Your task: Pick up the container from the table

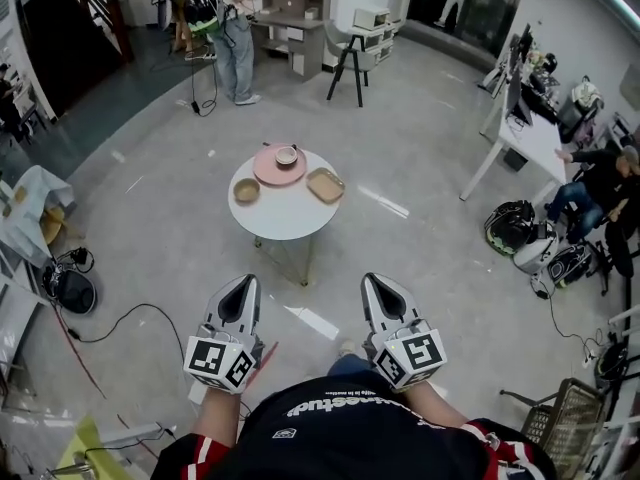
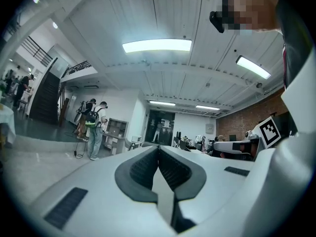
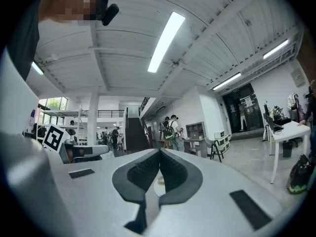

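progress: container (image 1: 325,184) is sitting untouched on the tabletop (image 1: 283,216).
tongs: i am holding left tongs (image 1: 243,281) and right tongs (image 1: 376,279) pressed together, empty.
remaining: approaching, gripping, lifting.

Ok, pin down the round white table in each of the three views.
Head view: round table at picture centre.
Left gripper view: cannot tell; only a pale sliver shows in the notch under the shut left tool.
Right gripper view: apparently the pale sliver with a tan dish, in the notch under the shut right tool.
Shared landmark: the standing person with a backpack, beyond the table.
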Available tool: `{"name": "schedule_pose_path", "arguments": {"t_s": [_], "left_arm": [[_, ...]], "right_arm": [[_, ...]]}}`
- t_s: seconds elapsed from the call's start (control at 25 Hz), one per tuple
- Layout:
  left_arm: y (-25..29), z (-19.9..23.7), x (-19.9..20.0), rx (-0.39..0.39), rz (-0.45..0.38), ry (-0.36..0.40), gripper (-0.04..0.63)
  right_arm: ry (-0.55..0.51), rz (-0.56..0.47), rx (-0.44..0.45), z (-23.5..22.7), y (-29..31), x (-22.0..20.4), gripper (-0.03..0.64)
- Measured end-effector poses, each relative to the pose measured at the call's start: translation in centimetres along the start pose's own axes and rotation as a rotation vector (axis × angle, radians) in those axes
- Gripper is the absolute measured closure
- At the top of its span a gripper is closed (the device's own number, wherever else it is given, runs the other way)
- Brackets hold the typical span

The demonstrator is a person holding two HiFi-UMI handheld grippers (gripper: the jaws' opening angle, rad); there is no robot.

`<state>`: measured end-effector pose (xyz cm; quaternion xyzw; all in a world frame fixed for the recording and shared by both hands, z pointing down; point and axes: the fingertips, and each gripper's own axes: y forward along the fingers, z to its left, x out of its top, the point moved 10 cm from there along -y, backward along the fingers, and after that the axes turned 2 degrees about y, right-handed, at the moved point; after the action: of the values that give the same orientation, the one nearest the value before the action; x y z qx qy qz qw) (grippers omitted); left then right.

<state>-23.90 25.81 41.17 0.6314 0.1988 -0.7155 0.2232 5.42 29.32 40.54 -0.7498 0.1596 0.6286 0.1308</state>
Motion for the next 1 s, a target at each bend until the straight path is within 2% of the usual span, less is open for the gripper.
{"name": "schedule_pose_path", "arguments": {"t_s": [0.44, 1.0], "left_arm": [[2.9, 2.2, -0.2, 0.002, -0.008, -0.023, 0.572], [15.5, 5.9, 2.0, 0.024, -0.035, 0.000, 0.572]], "right_arm": [[-0.009, -0.007, 0.015, -1.6, 4.1, 0.5, 0.603], [-0.006, -0.026, 0.057, -10.1, 15.6, 3.7, 0.603]]}}
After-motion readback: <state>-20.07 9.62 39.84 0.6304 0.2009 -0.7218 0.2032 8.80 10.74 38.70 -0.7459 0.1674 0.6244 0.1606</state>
